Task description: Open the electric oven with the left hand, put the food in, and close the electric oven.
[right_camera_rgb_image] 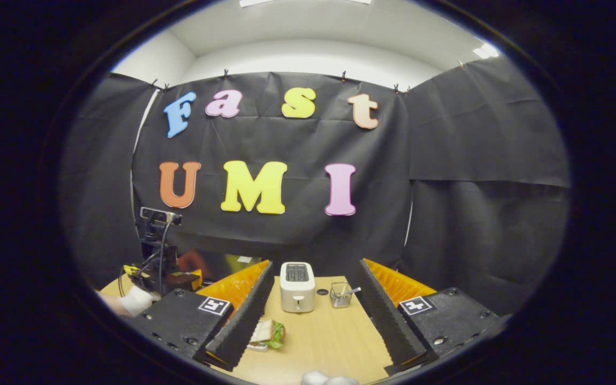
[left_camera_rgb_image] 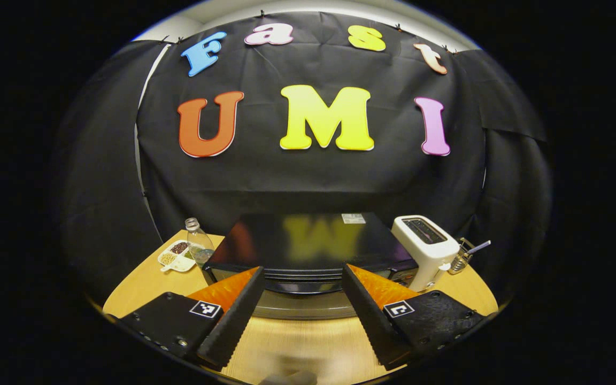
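Opening step, not yet begun. In the left gripper view, we see the left gripper (left_camera_rgb_image: 300,305) with its jaws spread wide and holding nothing, facing the electric oven (left_camera_rgb_image: 308,251), which sits on the worktop (left_camera_rgb_image: 308,347) with its door closed. The oven front lies just beyond the jaws and centred between them, apart from both. We judge that the next move calls for the jaws to advance and close on the door handle, which we cannot make out clearly here.

In the right gripper view, the right gripper (right_camera_rgb_image: 313,315) also stands wide and empty. The food, a sandwich (right_camera_rgb_image: 268,334), lies on the worktop beside its left finger, partly hidden by it. A toaster (right_camera_rgb_image: 297,287) stands farther back.
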Tool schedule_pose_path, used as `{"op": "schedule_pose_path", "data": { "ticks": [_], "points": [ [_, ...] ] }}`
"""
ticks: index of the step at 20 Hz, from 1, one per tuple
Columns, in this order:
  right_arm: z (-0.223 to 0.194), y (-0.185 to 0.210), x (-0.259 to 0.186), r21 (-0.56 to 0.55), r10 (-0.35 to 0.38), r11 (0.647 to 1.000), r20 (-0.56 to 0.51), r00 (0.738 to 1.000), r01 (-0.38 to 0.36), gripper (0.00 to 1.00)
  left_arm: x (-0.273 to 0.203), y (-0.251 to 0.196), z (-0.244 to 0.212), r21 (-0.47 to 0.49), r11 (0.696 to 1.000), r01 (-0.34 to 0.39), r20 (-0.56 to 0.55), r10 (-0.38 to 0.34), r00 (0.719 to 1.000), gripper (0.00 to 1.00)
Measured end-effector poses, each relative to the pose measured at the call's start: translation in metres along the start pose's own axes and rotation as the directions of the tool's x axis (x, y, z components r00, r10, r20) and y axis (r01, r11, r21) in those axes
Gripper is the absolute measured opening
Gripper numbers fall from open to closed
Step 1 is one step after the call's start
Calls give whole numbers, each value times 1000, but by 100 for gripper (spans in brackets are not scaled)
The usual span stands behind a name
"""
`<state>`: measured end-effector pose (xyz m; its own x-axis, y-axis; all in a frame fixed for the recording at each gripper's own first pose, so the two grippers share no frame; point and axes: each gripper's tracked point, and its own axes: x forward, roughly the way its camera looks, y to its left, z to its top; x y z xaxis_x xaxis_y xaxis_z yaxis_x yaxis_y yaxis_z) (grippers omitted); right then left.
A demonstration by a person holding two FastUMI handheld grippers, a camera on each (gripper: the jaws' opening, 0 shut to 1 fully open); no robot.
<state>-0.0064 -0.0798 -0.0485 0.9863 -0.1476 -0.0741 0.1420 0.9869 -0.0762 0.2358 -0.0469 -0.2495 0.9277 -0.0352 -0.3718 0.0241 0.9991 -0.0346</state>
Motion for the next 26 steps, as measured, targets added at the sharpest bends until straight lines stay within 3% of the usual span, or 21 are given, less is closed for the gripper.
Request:
{"op": "schedule_pose_path", "data": {
  "ticks": [7, 12, 17, 26],
  "points": [
    [-16, -9, 1, -25, -37, 999, -44, 998, 36, 100, 44, -4, -26, 47, 999, -12, -54, 15, 998, 99],
    [-9, 2, 0, 21, 7, 1000, -7, 1000, -7, 100, 31, -2, -31, 40, 999, -18, -75, 21, 997, 98],
    [0, 12, -9, -6, 42, 999, 37, 998, -41, 100, 7, -5, -43, 46, 999, -15, -65, 18, 998, 97],
    [-8, 16, -17, 51, 84, 995, 12, 996, -85, 100, -40, -7, -92, 42, 999, 1, -90, 2, 996, 97]
  ]
}}
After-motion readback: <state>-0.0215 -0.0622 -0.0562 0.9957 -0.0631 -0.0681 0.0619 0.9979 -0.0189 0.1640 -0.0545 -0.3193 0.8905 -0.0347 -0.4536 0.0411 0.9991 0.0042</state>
